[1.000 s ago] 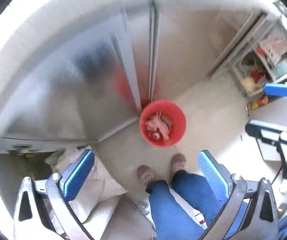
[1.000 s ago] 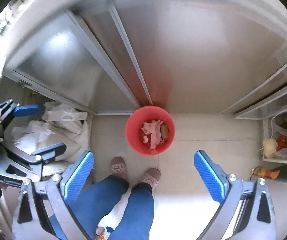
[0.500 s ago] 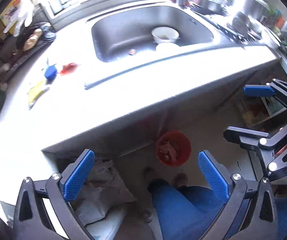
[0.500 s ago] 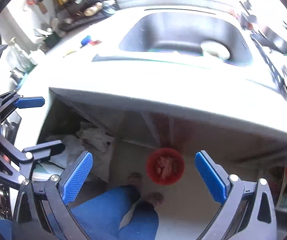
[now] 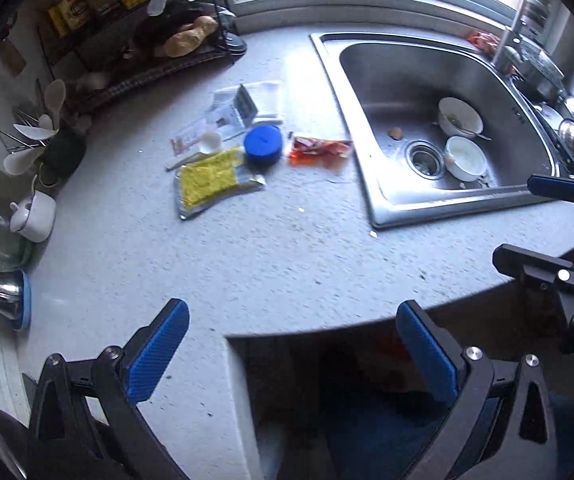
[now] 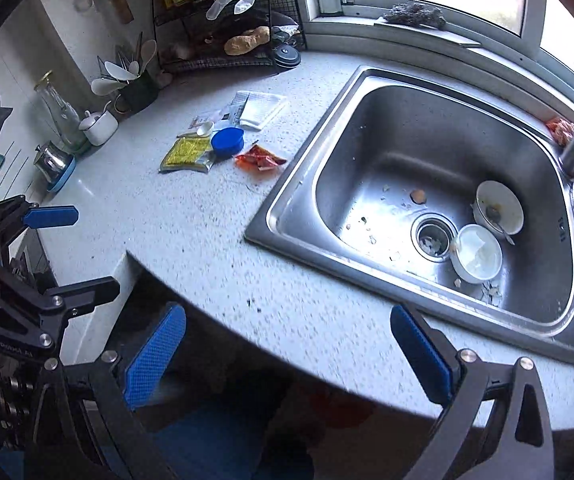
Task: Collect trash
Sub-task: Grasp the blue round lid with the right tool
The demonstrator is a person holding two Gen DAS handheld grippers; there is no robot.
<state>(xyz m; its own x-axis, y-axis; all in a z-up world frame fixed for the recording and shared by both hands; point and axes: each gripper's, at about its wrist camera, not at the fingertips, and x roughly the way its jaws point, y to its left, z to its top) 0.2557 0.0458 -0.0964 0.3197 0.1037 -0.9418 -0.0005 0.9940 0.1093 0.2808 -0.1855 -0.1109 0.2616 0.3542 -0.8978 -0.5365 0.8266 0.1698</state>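
I see the countertop (image 5: 247, 264) filling both views, speckled grey. The steel sink (image 6: 371, 128) sits on its right half, with two white bowls (image 6: 477, 258) beside the drain.

Trash is clustered mid-counter, left of the sink: white paper packaging (image 5: 255, 100) farthest back, yellow foil packet (image 5: 211, 182) nearest me, blue round lid (image 5: 264, 146) between them and touching the yellow packet's corner, red sauce wrapper (image 5: 319, 150) just beside the sink rim. A small white spoon (image 5: 210, 142) lies left of the lid.

My left gripper (image 5: 293, 354) is spread wide, empty, hovering over the counter's front edge, well short of the trash. My right gripper (image 6: 287, 356) is also spread wide, empty, at the edge in front of the sink.
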